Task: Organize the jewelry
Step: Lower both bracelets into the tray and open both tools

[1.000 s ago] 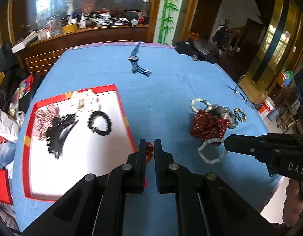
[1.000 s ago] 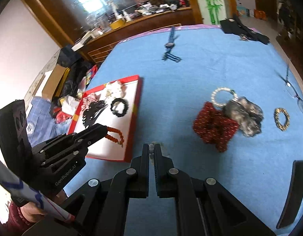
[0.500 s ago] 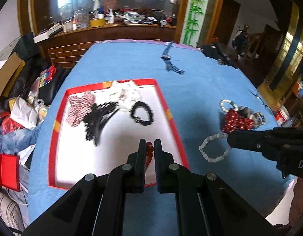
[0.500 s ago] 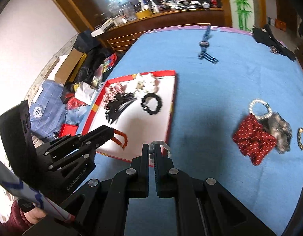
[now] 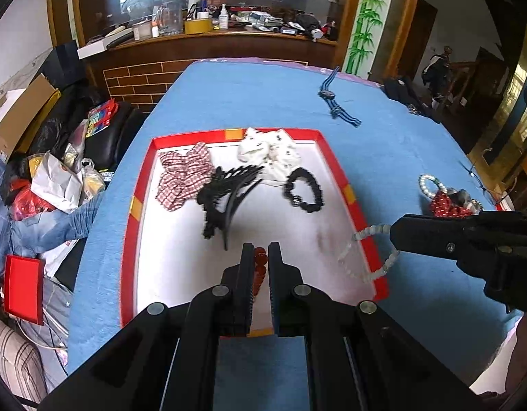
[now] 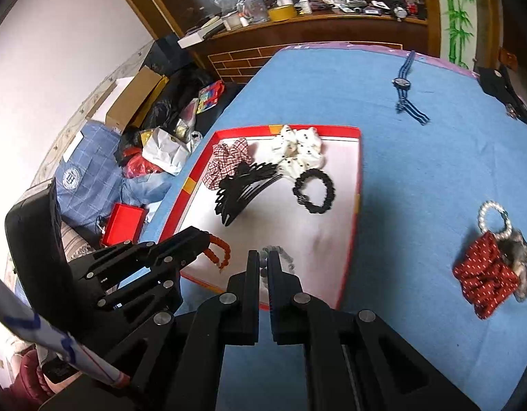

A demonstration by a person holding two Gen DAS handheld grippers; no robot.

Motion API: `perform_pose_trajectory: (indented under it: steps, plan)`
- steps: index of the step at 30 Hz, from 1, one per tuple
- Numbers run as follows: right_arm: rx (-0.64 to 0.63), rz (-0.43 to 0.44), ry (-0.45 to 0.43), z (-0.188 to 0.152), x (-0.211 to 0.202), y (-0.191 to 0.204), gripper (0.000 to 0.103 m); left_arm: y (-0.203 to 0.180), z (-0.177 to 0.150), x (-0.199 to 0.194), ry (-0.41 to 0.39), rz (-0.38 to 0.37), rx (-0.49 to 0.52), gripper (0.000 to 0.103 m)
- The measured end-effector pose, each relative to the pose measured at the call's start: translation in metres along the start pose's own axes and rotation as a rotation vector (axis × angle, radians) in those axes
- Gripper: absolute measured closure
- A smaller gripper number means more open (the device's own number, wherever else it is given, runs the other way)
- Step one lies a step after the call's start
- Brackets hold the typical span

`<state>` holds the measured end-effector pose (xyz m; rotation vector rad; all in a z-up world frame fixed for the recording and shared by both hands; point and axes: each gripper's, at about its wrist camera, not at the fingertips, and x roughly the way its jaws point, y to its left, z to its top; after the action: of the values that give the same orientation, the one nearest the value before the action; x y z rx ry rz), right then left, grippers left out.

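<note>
A red-rimmed white tray (image 5: 335,164) (image 6: 358,157) lies on the blue table. My left gripper (image 5: 260,251) is shut on a red bead bracelet (image 5: 260,263) (image 6: 217,251) that hangs over the tray's near part. My right gripper (image 6: 262,257) is shut on a pale bead bracelet (image 5: 366,250) (image 6: 280,253), which dangles over the tray's near right edge. In the tray lie a checked scrunchie (image 5: 183,178), a white scrunchie (image 5: 268,152), black hair clips (image 5: 226,191) and a black bracelet (image 5: 304,190).
On the table to the right lie a red dotted scrunchie (image 6: 486,277), a pearl bracelet (image 6: 494,219) and a grey scrunchie (image 6: 523,263). A blue-strapped watch (image 5: 335,102) lies farther back. Bags and boxes crowd the floor to the left.
Both grippers have moved left with their bracelets, from over the bare blue cloth to over the tray. The loose pile at the right has dropped back in both views.
</note>
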<state>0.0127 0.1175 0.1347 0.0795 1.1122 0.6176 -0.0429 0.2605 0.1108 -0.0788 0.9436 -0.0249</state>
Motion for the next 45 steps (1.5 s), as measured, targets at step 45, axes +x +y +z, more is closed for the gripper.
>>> perform_pose_trajectory:
  steps: [45]
  plan:
    - [0.048,-0.182,0.08,0.044,0.099,-0.02,0.098,0.052,0.024,0.079,0.062,0.058,0.01,0.096]
